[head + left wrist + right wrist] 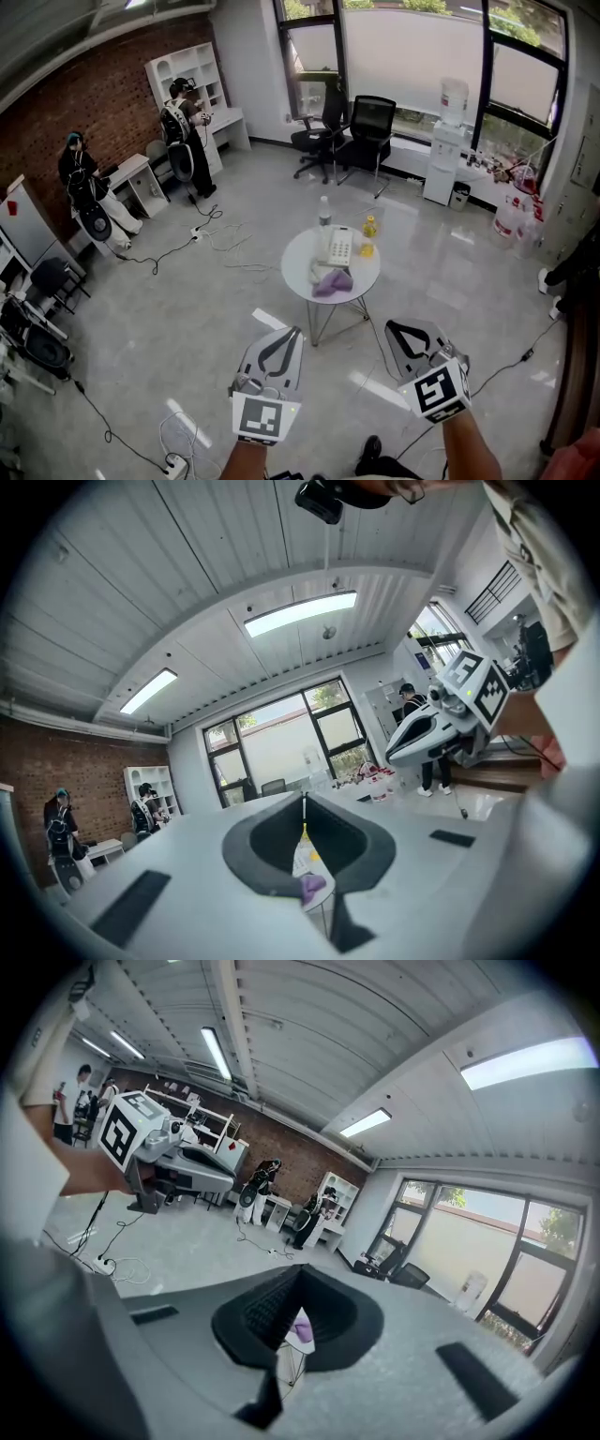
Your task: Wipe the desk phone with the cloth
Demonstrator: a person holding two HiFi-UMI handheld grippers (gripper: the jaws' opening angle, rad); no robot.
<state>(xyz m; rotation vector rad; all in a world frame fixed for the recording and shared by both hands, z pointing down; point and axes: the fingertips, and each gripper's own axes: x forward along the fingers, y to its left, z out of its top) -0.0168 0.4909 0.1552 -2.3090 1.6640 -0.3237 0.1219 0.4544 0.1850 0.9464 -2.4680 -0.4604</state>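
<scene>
A small round white table [302,253] stands in the middle of the room. On it lie a white desk phone [337,247] and, in front of it, a crumpled purple cloth [332,282]. My left gripper [285,333] and right gripper [397,327] hover well short of the table, both shut with nothing in them. In the left gripper view the jaws [303,801] meet in a thin line, and the cloth [311,885] shows far off below them. The right gripper view shows shut jaws [300,1271] with the cloth [302,1327] beyond.
A water bottle [324,214] and a yellow bottle [369,228] stand on the table beside the phone. Cables [178,246] trail over the floor at the left, with a power strip [174,462] near my feet. Two people [184,122] stand at desks; office chairs [367,127] are at the windows.
</scene>
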